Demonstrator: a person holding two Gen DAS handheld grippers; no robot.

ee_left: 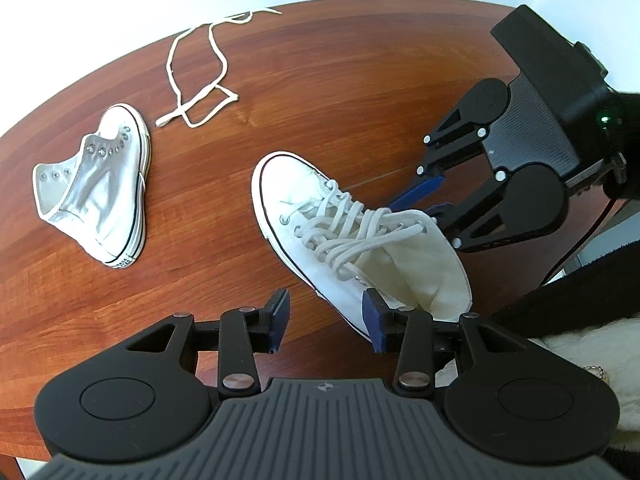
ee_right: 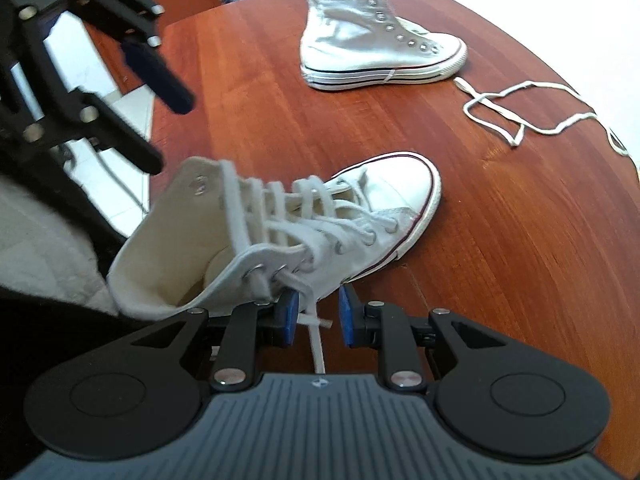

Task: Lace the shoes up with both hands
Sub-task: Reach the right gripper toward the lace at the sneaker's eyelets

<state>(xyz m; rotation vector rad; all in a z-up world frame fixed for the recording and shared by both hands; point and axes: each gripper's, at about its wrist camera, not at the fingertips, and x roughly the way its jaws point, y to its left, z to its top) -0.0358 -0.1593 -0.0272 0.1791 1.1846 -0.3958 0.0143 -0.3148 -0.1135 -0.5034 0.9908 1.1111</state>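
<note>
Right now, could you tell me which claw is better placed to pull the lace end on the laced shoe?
The right claw: the lace end hangs between its open pads beside the laced shoe. The left claw is open at the collar with no lace between its pads.

Laced shoe [ee_left: 320,216]: white canvas high-top, laces crossed through most eyelets, toe on the table, collar lifted and gaping; I see one lace end [ee_right: 316,336] trailing from a top eyelet. Second shoe [ee_left: 100,188]: matching, unlaced, on its side, well apart. Loose lace [ee_left: 200,72]: white, in slack loops beyond the second shoe's toe.
</note>
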